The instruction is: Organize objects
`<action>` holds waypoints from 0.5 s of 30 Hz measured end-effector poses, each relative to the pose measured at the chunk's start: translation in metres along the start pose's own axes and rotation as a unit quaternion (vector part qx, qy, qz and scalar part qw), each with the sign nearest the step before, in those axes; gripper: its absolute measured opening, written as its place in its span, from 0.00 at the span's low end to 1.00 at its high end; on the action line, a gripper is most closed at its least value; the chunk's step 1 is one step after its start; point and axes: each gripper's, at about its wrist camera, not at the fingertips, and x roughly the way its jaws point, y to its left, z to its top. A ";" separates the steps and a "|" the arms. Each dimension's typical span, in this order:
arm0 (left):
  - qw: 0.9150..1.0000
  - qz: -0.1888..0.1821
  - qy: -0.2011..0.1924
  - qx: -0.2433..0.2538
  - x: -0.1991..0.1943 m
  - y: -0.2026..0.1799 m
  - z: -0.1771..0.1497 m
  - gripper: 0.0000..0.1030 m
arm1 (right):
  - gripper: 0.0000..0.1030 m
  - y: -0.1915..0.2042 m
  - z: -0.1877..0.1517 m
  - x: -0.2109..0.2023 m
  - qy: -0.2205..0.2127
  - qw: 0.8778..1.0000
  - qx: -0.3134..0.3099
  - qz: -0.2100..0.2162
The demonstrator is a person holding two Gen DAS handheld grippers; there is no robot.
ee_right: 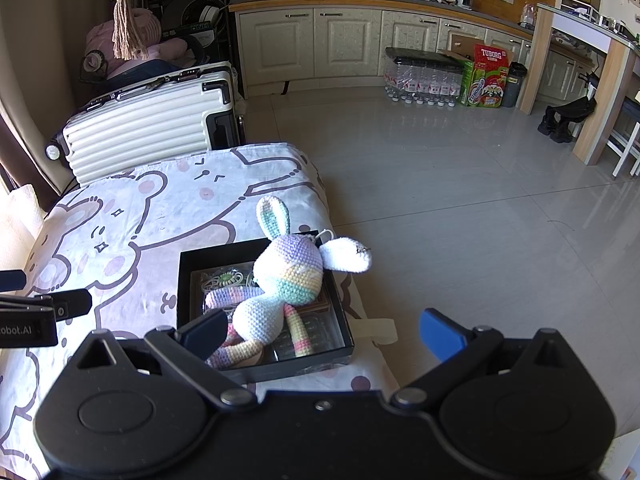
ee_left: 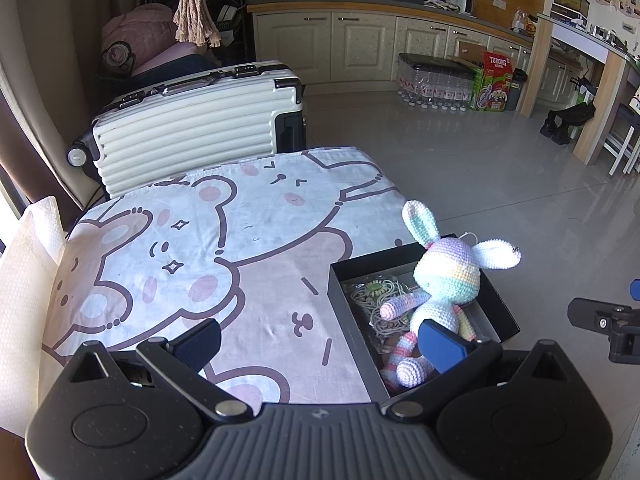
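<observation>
On the left gripper (ee_right: 44, 306), seen at 9 o'clock in the right wrist view, part of a white label reads "obot.AI". That gripper (ee_left: 320, 340) hangs with its tongs spread wide and nothing between them, over a cloth (ee_left: 224, 240) printed with cartoon bears. At 11 o'clock a cream suitcase (ee_left: 192, 124) lies on its side behind the cloth. Right of centre a black box (ee_right: 264, 368) sits on the cloth near its right edge, and a pastel crocheted bunny (ee_right: 280, 280) lies in it on top of coiled cords (ee_left: 376, 296), its ears reaching over the far rim. The right gripper (ee_right: 322, 334) is spread too, empty, its left finger in front of the bunny's leg. At 1 o'clock, by the cabinets (ee_right: 344, 40), a carton (ee_right: 486, 76) reads "TUBORG", beside packs of bottled water (ee_right: 420, 76).
</observation>
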 end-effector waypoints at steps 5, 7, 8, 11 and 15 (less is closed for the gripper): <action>1.000 0.000 0.000 0.000 0.000 0.001 0.000 1.00 | 1.00 0.000 0.000 0.000 0.000 1.000 0.000 0.000; 1.000 0.001 0.000 -0.001 0.000 0.001 -0.001 1.00 | 1.00 0.000 0.000 0.000 0.000 1.000 0.000 0.000; 1.000 0.000 0.000 -0.001 0.000 0.001 -0.001 1.00 | 1.00 0.000 0.000 0.000 0.000 1.000 0.000 0.000; 1.000 0.001 0.000 -0.001 0.000 0.002 -0.001 1.00 | 1.00 0.000 0.000 0.000 0.000 1.000 0.000 0.000; 1.000 0.001 0.000 -0.001 0.000 0.001 -0.001 1.00 | 1.00 0.000 0.000 0.000 0.000 1.000 0.000 0.000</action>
